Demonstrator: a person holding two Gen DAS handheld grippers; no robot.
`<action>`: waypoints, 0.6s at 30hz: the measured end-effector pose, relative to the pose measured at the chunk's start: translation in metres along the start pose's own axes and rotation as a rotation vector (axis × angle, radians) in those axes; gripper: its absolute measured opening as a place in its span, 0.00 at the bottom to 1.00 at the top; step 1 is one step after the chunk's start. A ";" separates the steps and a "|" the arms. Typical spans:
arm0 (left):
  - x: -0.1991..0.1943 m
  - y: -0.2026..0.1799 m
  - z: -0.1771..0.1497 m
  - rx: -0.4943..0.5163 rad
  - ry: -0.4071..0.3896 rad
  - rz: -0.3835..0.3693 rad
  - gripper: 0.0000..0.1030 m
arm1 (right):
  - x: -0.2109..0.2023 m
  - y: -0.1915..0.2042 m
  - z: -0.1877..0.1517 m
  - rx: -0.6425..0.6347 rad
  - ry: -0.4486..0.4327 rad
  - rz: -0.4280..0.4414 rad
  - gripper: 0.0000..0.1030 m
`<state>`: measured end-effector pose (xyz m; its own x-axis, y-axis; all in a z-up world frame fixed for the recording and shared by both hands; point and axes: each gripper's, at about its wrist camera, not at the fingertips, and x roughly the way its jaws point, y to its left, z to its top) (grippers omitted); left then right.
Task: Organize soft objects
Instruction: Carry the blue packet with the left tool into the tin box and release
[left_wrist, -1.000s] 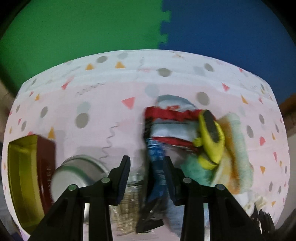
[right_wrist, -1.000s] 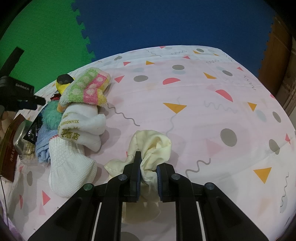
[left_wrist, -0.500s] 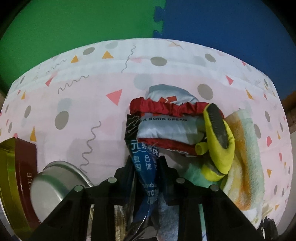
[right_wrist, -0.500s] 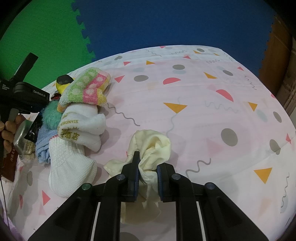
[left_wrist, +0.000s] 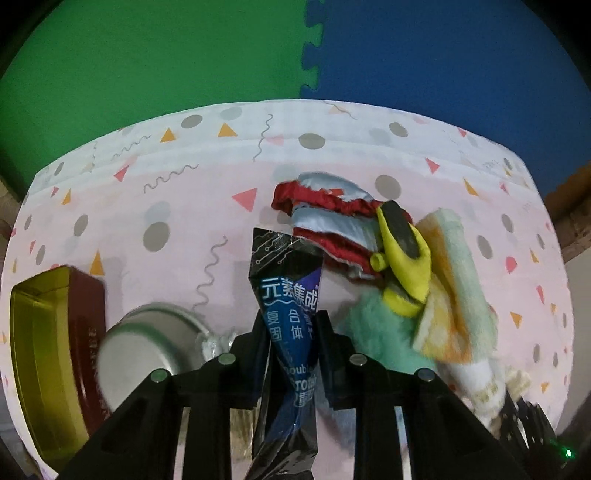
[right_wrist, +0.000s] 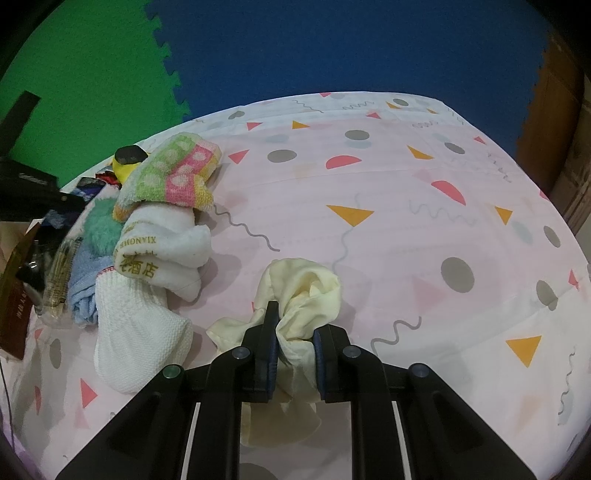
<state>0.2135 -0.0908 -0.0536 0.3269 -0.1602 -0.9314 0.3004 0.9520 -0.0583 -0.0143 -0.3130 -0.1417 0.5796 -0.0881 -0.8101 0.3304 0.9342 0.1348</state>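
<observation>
My left gripper (left_wrist: 291, 332) is shut on a dark blue foil packet (left_wrist: 288, 295) with white characters and holds it up above the tablecloth. Behind it lies a heap of soft things: a red-and-grey cloth (left_wrist: 328, 225), a yellow plush toy (left_wrist: 402, 266), a teal fluffy item (left_wrist: 373, 339) and an orange-green towel (left_wrist: 454, 288). My right gripper (right_wrist: 295, 328) is shut on a pale yellow cloth (right_wrist: 306, 291) resting on the table. To its left the heap shows a dotted green-pink towel (right_wrist: 173, 170), a white towel with gold lettering (right_wrist: 159, 251) and a white knit cloth (right_wrist: 136, 332).
A gold-and-maroon tin box (left_wrist: 48, 358) and a round metal tin (left_wrist: 147, 354) sit left of the left gripper. The pink patterned tablecloth (right_wrist: 406, 221) covers the table. Green and blue foam mats (left_wrist: 295, 48) lie beyond the far edge. A brown cabinet (right_wrist: 554, 103) stands at right.
My left gripper closed on the blue packet and lifted it away from the soft heap. My right gripper stays shut on the yellow cloth without moving.
</observation>
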 end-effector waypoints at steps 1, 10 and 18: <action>-0.005 0.002 -0.003 -0.001 0.001 -0.006 0.24 | 0.000 0.000 0.000 -0.002 0.000 -0.002 0.16; -0.046 0.032 -0.023 0.006 -0.024 0.007 0.24 | 0.000 0.003 -0.001 -0.022 -0.005 -0.020 0.16; -0.076 0.091 -0.032 -0.038 -0.059 0.096 0.24 | -0.001 0.005 -0.002 -0.037 -0.013 -0.031 0.16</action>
<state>0.1877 0.0161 0.0001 0.4050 -0.0817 -0.9107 0.2310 0.9728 0.0154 -0.0150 -0.3073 -0.1417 0.5791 -0.1216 -0.8061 0.3209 0.9430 0.0882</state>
